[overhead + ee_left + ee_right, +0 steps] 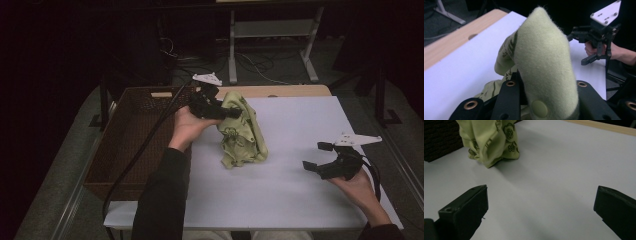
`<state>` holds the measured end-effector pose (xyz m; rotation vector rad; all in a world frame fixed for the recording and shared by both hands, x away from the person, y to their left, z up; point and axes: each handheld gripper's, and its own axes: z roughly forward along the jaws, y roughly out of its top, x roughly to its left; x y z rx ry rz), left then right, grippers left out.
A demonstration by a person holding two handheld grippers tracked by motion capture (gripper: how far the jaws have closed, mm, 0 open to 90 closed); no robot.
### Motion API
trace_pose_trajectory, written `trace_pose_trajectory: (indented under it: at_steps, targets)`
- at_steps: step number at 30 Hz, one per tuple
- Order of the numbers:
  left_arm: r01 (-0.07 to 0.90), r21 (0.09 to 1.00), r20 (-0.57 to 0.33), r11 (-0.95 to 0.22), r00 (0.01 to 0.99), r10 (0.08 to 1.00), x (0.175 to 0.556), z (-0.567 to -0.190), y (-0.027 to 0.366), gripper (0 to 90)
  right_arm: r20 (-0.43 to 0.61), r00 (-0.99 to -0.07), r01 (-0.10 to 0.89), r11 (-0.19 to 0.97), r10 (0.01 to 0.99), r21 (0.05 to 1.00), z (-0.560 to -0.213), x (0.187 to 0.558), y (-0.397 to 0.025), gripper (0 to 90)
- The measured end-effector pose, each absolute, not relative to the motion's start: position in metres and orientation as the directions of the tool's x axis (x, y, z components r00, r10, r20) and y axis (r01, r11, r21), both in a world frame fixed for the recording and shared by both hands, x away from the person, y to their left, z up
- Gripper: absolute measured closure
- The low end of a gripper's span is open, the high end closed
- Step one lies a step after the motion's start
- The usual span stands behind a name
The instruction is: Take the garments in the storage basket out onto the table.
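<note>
1. The left gripper is pinching the top of a pale green cloth, its jaws clamped on a thick fold; the cloth is hanging down with its lower end resting on the white table, just beside the brown wicker basket.
2. The right gripper is hovering over the table well apart from the cloth, its jaws standing wide apart and gripping nothing.
3. The cloth is looking soft, light and limp, likely to sag and unfold wherever it is unsupported; a hem or bunched fold is probably offering the surest hold.
4. The left gripper view is revealing the knit weave and a small round snap near the jaws; the right gripper view is revealing the dark floral print, which the high view is barely resolving.
</note>
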<state>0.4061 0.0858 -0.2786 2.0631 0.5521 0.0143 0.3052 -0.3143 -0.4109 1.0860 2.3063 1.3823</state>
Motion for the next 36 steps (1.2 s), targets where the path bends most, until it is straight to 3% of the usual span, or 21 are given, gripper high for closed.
trace_pose_trajectory:
  at_steps: [25,28,32,36]
  targets:
    - [0.474,0.753,-0.316,-0.457,0.869,0.382,0.419,-0.339,0.064,65.1,0.156,-0.699,0.467,0.280,0.698,0.839,-0.411,0.305,-0.314,0.0]
    - [0.480,0.752,-0.326,-0.452,0.867,0.378,0.421,-0.340,0.064,53.7,0.158,-0.698,0.468,0.278,0.698,0.839,-0.411,0.306,-0.314,0.0]
    - [0.423,0.779,-0.213,-0.463,0.873,0.439,0.413,-0.339,0.062,35.5,0.159,-0.699,0.468,0.278,0.698,0.839,-0.411,0.306,-0.314,0.0]
    - [0.430,0.785,-0.211,-0.446,0.863,0.460,0.412,-0.339,0.061,23.6,0.160,-0.699,0.469,0.277,0.697,0.839,-0.411,0.305,-0.314,0.0]
